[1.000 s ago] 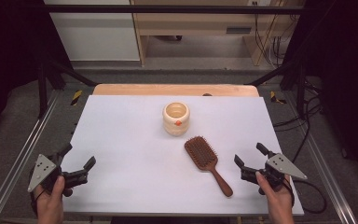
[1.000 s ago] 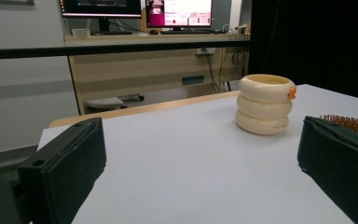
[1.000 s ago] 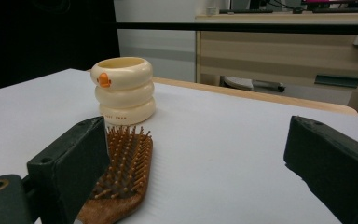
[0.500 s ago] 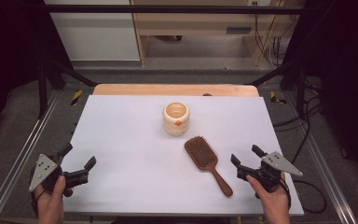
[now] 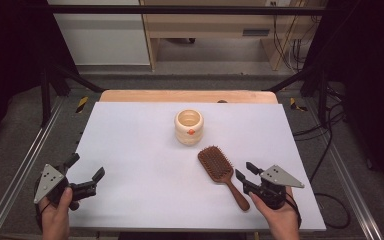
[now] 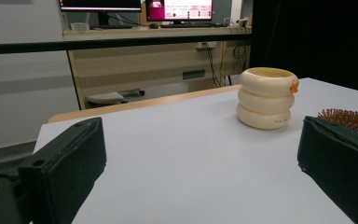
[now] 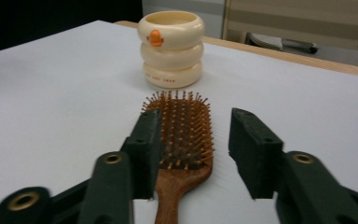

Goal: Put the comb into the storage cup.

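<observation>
- Hairbrush first, from the high view: a wooden paddle brush, bristles up, lies on the pale matte table, its oval head towards the middle and its slim brown handle angled to the near right edge.
- Right gripper sits just beside that handle, a grey three-cornered plate on top, black jaws narrowed but apart, gripping nothing.
- Behind the brush head, close but apart, stands a cream cup shaped like three stacked rounded rings, glossy, with a small orange spot on its side.
- Left gripper rests at the near left edge, well apart from both things, jaws spread wide and empty.
- Over to the left gripper view: two blocky black jaws stand far apart at the bottom corners, bare table between them; the ringed cup is upright ahead to the right, and the brush's orange-tipped bristles peek over the right jaw.
- Now the right gripper view: the jaws have just been closing and stand either side of the hairbrush near where head meets handle, the left jaw close against its edge, the right still off it, no squeeze yet.
- Rows of thin pins rise from the brush's dark pad; the handle's wood is smooth and reddish. The cup stands just beyond.
</observation>
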Action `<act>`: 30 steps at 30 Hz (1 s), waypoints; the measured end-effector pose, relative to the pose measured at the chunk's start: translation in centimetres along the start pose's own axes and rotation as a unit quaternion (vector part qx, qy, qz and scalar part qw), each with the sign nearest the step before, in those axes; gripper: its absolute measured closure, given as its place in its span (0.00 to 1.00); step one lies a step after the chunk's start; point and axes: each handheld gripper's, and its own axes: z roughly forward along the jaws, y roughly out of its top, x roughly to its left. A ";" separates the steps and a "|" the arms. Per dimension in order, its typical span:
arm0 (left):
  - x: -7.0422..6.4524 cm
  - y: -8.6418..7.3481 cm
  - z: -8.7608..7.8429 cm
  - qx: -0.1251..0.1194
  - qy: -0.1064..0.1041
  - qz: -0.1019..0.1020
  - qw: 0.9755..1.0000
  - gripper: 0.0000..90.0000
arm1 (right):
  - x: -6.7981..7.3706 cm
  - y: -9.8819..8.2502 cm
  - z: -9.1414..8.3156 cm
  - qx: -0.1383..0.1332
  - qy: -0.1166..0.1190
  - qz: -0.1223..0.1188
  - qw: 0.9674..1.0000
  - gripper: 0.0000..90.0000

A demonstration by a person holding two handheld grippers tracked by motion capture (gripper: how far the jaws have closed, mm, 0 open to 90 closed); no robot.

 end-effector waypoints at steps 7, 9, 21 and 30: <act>0.0 0.0 0.0 0.001 0.000 0.002 1.000 0.01 | 1.5 -0.2 0.7 0.037 0.032 -0.034 0.998 0.83; 0.0 -0.1 0.0 0.002 -0.001 0.002 1.000 0.01 | 1.6 -0.2 0.8 0.043 0.036 -0.036 0.998 0.88; 0.0 0.0 0.1 0.001 0.002 -0.002 1.000 0.02 | 2.2 -0.9 1.4 0.096 0.062 -0.028 0.993 1.00; 0.3 -0.2 0.1 0.004 0.004 -0.005 1.000 0.02 | 2.6 -1.0 1.9 0.122 0.076 -0.024 0.989 1.00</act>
